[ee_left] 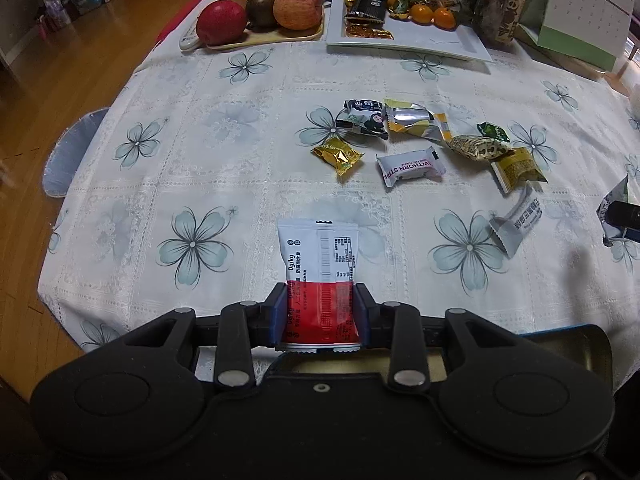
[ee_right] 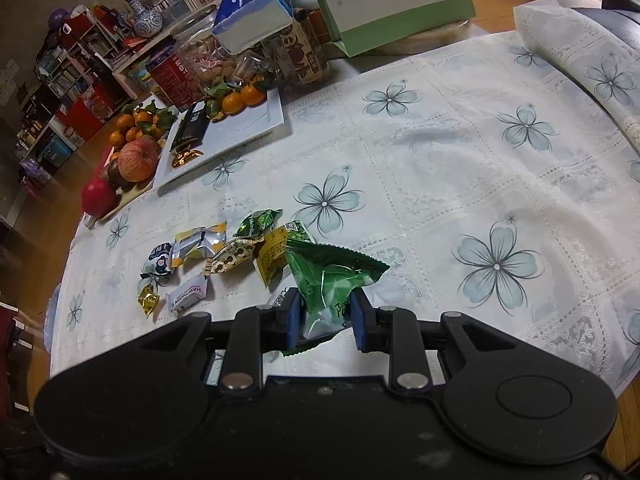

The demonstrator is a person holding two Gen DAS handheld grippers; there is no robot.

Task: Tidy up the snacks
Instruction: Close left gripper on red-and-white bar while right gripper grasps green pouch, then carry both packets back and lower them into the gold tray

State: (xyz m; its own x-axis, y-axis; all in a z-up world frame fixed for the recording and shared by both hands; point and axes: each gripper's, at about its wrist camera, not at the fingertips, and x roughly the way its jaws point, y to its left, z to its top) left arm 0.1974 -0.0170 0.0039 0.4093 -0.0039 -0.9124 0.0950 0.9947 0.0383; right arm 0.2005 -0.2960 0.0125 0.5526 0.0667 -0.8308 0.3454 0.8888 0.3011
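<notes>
In the left wrist view my left gripper (ee_left: 319, 312) is shut on a red and white snack packet (ee_left: 318, 264), held above the flowered tablecloth (ee_left: 200, 128). Ahead of it several small wrapped snacks lie loose: a gold one (ee_left: 338, 155), a white hawthorn strip packet (ee_left: 408, 166), a silver and yellow one (ee_left: 412, 121). In the right wrist view my right gripper (ee_right: 325, 318) is shut on a green snack packet (ee_right: 330, 280), lifted over the cloth. The loose snack pile (ee_right: 224, 256) lies just left of it. A white tray (ee_right: 256, 124) with a black packet (ee_right: 192, 126) and tangerines stands at the back.
A wooden board (ee_left: 264, 38) bearing apples and tangerines stands beside the white tray (ee_left: 440, 42). Behind them are jars, a tissue box (ee_right: 252, 8) and a green desk calendar (ee_right: 400, 0). The table edge and wooden floor (ee_left: 48, 92) lie to the left.
</notes>
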